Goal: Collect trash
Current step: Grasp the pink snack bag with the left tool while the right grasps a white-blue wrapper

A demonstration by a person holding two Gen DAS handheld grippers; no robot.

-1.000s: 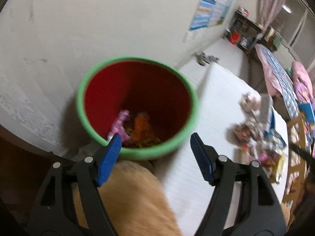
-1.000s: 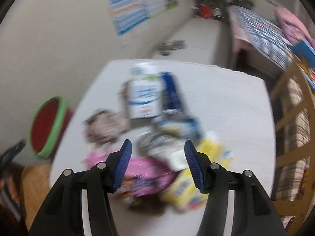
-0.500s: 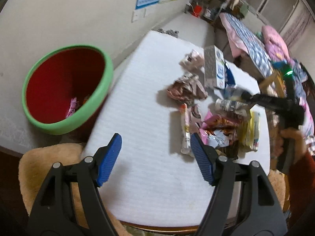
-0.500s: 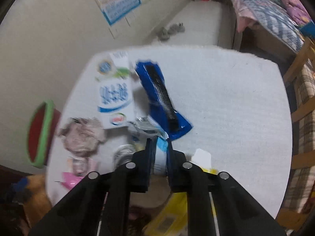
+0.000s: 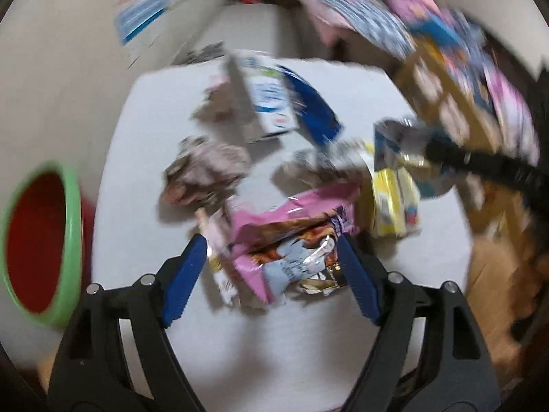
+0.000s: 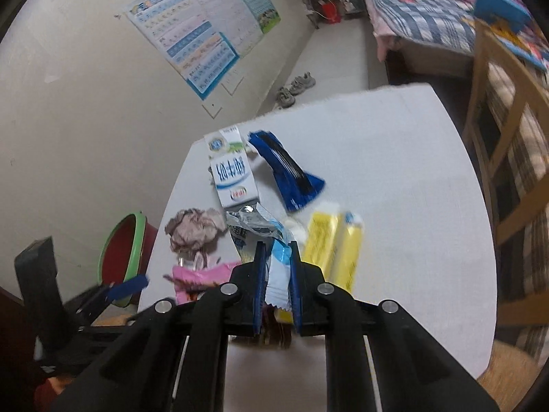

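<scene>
Blue pads [image 6: 294,285] of the right gripper [image 6: 276,286] were clamped on a white and light-blue wrapper [image 6: 278,274], which was held pinched between the two jaws above the white table [image 6: 394,178]. A silvery crumpled end of that wrapper was seen sticking out ahead of the fingertips. Just beyond it, a yellow packet [image 6: 331,249] was laid on the table, with a dark blue wrapper [image 6: 286,170] and a white and blue milk carton [image 6: 231,171] lying side by side farther off. A crumpled brownish wad [image 6: 195,228] was seen to the left of the held wrapper, and a pink packet [image 6: 202,276] nearer the table's edge.

The left gripper [image 5: 271,274] was seen with its jaws opening, its blue pads [image 5: 183,279] spread to either side of the pink packet [image 5: 291,237], which lay on the table [image 5: 144,178] between them; no pad was seen pressing on it, though the view was blurred. The brownish wad [image 5: 206,171], the milk carton [image 5: 271,103], the dark blue wrapper [image 5: 314,110] and the yellow packet [image 5: 394,202] were spread beyond it. The right gripper [image 5: 425,149] was caught at the right of that view with the wrapper [image 5: 394,142] at its tip.

A red bin with a green rim [image 5: 41,250] was stood off the table's left side, beside the wall [image 6: 85,120]; it was also visible from the right wrist [image 6: 120,257]. A poster [image 6: 202,31] was fixed on the wall, and a bed [image 6: 429,17] and a wooden chair [image 6: 507,137] were set to the right.
</scene>
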